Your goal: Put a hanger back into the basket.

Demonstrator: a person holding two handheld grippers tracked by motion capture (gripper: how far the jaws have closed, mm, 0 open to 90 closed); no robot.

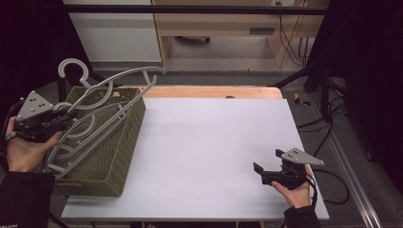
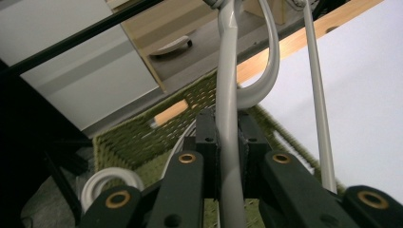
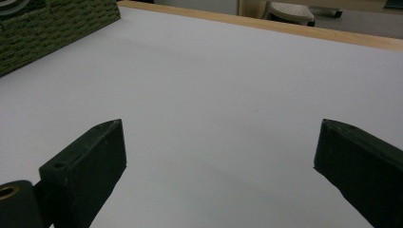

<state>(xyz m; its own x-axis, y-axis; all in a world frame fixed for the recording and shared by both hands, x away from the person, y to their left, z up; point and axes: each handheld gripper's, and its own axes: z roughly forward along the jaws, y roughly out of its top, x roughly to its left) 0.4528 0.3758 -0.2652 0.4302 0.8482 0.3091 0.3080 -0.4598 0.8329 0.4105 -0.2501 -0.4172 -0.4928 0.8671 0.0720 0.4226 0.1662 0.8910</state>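
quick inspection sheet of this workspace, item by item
surface: white table top, bare in the middle, with a wooden strip along its far edge
job's things: grey plastic hangers sticking up out of a green woven basket at the table's left side; one hanger is clamped
clutter: nothing seen
grippers: left gripper shut on a hanger bar above the basket; right gripper open over the bare table top, holding nothing
cables: a black cable trails from the right gripper off the table's right edge; more cables on the floor at right
surroundings: white cabinet and wooden furniture behind the table, dark curtains at the sides
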